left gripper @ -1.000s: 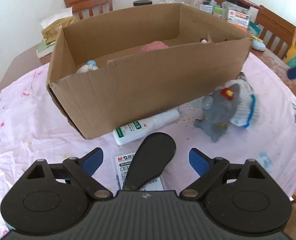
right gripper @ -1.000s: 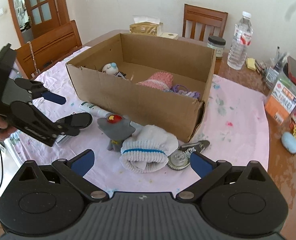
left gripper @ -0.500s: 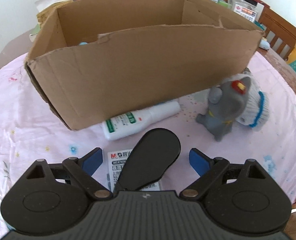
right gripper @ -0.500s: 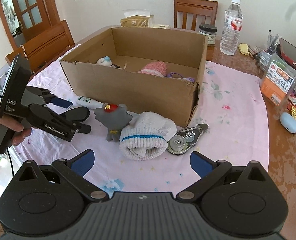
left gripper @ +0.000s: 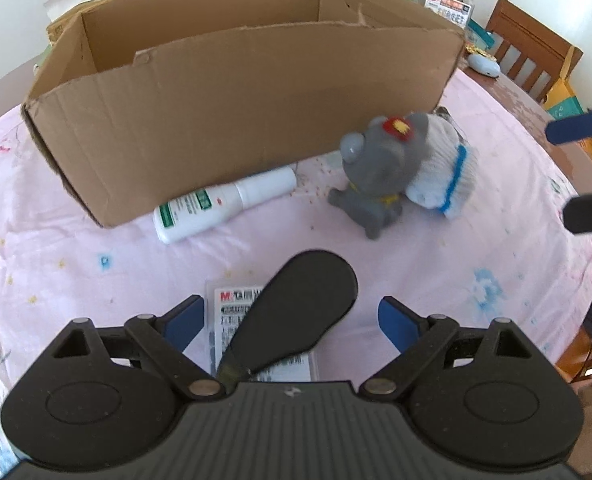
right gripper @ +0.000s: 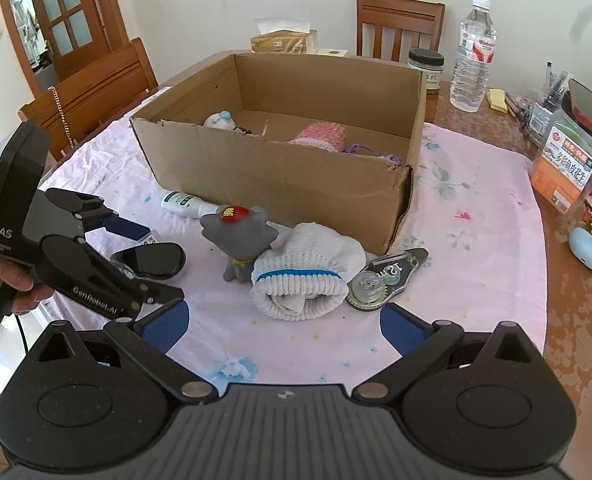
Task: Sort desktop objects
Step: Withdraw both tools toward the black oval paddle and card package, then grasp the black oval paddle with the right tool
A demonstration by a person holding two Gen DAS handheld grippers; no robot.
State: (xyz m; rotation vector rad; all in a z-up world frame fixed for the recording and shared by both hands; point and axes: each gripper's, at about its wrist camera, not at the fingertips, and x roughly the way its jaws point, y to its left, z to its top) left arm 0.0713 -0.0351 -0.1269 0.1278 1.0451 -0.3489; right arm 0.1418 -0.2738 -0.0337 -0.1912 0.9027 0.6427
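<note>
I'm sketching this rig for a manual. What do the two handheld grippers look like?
Both are matte black with ribbed bodies, linkage arms, silver pivot pins and blue finger pads. The left gripper carries white "DAS" and "GenRobot.AI" lettering and a black cable. The right gripper looks the same from above.

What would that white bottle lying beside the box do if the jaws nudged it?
The white bottle lies on its side and looks round, so it would probably roll rather than slide. It looks like smooth plastic, so the jaws might slip on it. The cardboard box right behind it would likely stop a roll that way.
</note>
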